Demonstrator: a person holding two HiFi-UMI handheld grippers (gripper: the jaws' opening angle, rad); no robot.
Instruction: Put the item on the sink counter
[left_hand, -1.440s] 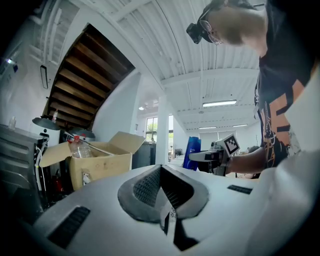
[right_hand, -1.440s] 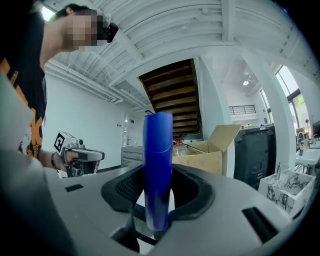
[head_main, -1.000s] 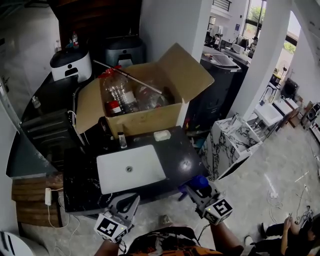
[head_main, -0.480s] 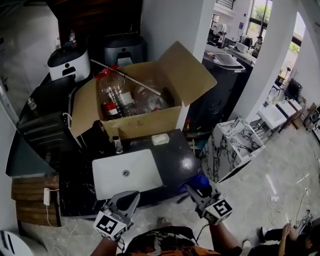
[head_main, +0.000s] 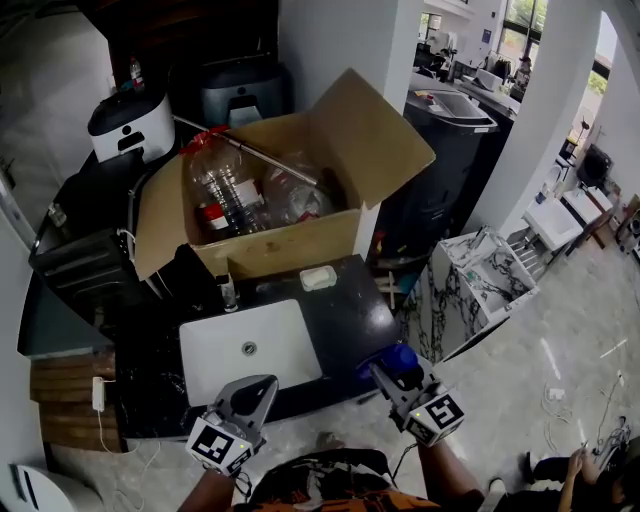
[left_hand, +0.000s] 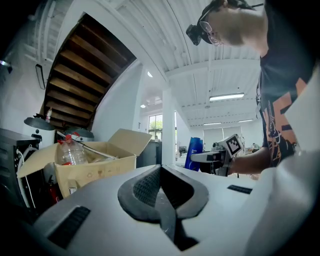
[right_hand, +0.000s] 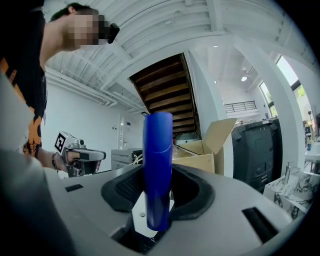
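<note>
There are two in all: one left hand-held gripper (head_main: 262, 388) and one right hand-held gripper (head_main: 388, 372). I count also one blue bottle (head_main: 399, 357), one box (head_main: 290, 250), one sink (head_main: 290, 350), one soap (head_main: 318, 278), one small bottle (head_main: 228, 291) and one worktop (head_main: 350, 305).

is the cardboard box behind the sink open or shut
Open: the cardboard box has its flaps folded outward, and clear plastic bottles show inside it in the head view.

The right tongs (right_hand: 159, 196) are clamping a blue bottle (right_hand: 158, 150) — it is standing upright between the jaws. The left tongs (right_hand: 100, 156) are hovering at the left, and a cardboard box (right_hand: 210, 147) is sitting open behind.
</note>
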